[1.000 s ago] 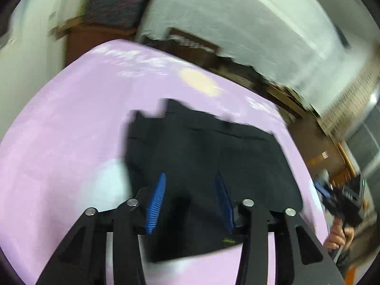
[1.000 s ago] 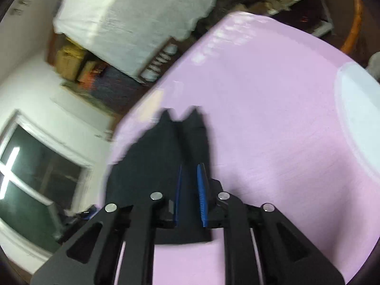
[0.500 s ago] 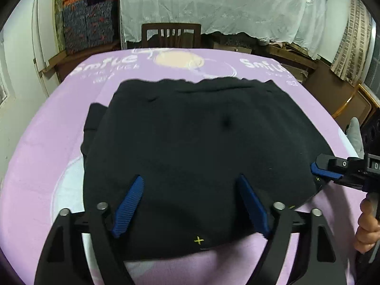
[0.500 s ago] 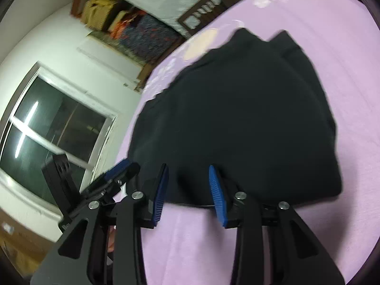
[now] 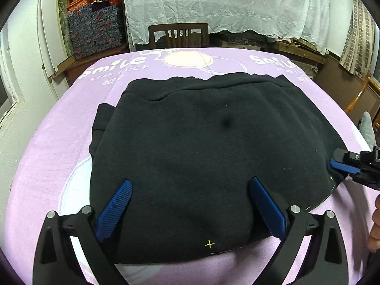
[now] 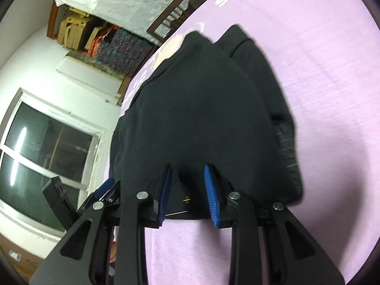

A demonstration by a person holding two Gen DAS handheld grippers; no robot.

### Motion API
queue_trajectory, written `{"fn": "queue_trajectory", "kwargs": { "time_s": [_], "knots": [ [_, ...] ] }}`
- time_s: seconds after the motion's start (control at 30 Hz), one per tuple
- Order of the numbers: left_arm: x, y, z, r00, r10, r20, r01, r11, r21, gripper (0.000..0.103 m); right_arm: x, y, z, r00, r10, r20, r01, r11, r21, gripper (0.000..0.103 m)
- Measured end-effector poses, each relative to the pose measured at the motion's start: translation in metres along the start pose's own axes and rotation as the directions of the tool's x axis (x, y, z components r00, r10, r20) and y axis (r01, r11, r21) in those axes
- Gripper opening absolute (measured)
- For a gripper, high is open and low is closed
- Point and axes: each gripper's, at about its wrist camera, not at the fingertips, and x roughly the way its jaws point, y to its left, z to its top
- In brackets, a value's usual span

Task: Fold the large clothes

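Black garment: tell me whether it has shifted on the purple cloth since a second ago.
Yes. The black garment now lies spread wide and flat; its far edge sits closer to the "Smile" lettering on the purple cloth than before.

A: Far wall: white lace curtain (image 5: 225, 7), dark wooden slat-back chair (image 5: 178, 34) below. Patterned blue storage boxes (image 5: 95, 28) stacked left.

B: Noted. White-framed window (image 6: 45, 161), dark glass, reflecting a strip light. White walls (image 6: 30, 71).

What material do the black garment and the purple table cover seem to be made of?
Black garment: probably thick fleece or sweatshirt knit, matte; soft rounded folds, ribbed hem.
Purple table cover: likely thin woven or printed fabric, matte; fine weave lines, white print.
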Motion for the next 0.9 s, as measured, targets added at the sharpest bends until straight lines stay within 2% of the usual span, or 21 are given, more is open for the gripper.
{"fn": "queue_trajectory", "kwargs": {
  "time_s": [0.13,0.4,0.47,0.53,0.63,0.8,0.9],
  "knots": [
    [-0.001,0.000,0.000,1.000,0.006,0.001,-0.006,1.000,-0.001,0.100,-0.018,-0.001,-0.007,0.995,-0.070,0.072,0.069,0.997,0.017,0.033],
    [-0.010,0.004,0.010,1.000,0.016,-0.011,-0.016,1.000,-0.009,0.098,-0.039,-0.005,-0.032,0.990,-0.081,0.114,0.076,0.996,0.047,0.046],
    [-0.019,0.005,0.021,0.999,0.032,0.019,-0.032,0.999,0.003,0.098,-0.043,-0.007,-0.037,0.991,-0.073,0.115,0.067,0.996,0.059,0.048],
    [-0.029,0.007,0.039,0.998,0.037,0.050,-0.037,0.999,0.001,0.098,-0.044,-0.008,-0.041,0.990,-0.080,0.112,0.072,0.995,0.073,0.055],
    [-0.036,0.009,0.064,0.996,0.028,0.087,-0.026,0.999,-0.027,0.098,-0.043,-0.011,-0.046,0.991,-0.089,0.102,0.079,0.992,0.097,0.056],
    [-0.011,0.004,0.088,0.999,-0.008,0.054,0.012,0.997,-0.075,0.098,-0.044,-0.015,-0.046,0.990,-0.072,0.121,0.054,0.987,0.148,0.056],
    [0.018,-0.003,0.087,1.000,-0.005,-0.008,0.005,0.997,-0.077,0.091,-0.045,-0.017,-0.048,0.984,-0.091,0.154,0.060,0.979,0.194,0.056]
  ]
}}
